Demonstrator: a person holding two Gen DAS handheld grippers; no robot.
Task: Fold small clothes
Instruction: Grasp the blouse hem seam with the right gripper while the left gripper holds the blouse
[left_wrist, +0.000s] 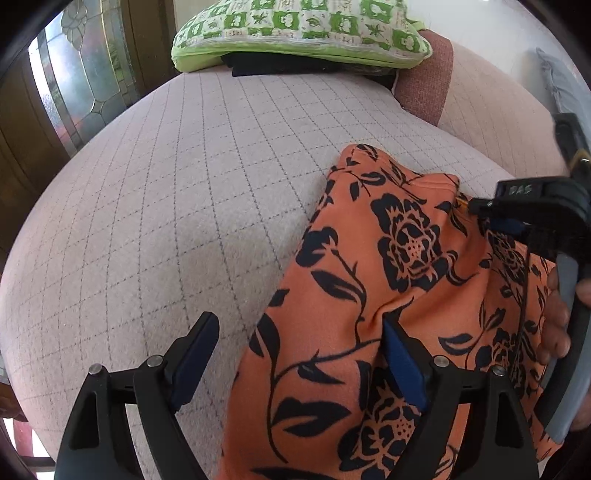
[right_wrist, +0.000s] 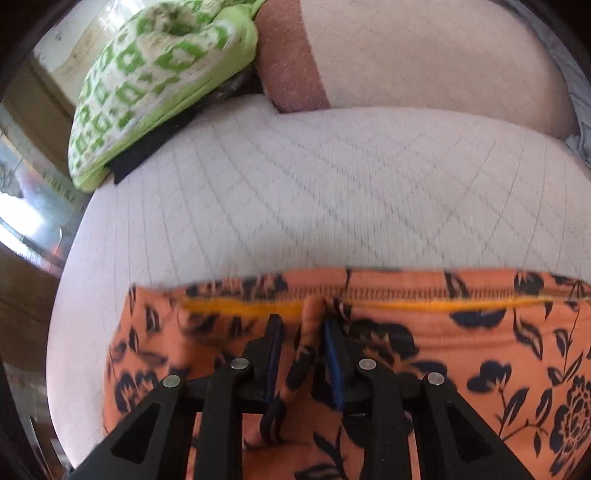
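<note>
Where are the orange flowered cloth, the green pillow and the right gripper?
Orange flowered cloth (left_wrist: 332, 325), left wrist view: on its flat middle.
Green pillow (left_wrist: 295, 33), left wrist view: on its patterned top.
Right gripper (right_wrist: 301, 332), right wrist view: between its fingertips, pinching a fold of the cloth.

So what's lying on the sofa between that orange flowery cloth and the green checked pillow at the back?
Nothing: in both wrist views only bare quilted sofa cushion stretches from the orange floral garment to the green pillow.
</note>
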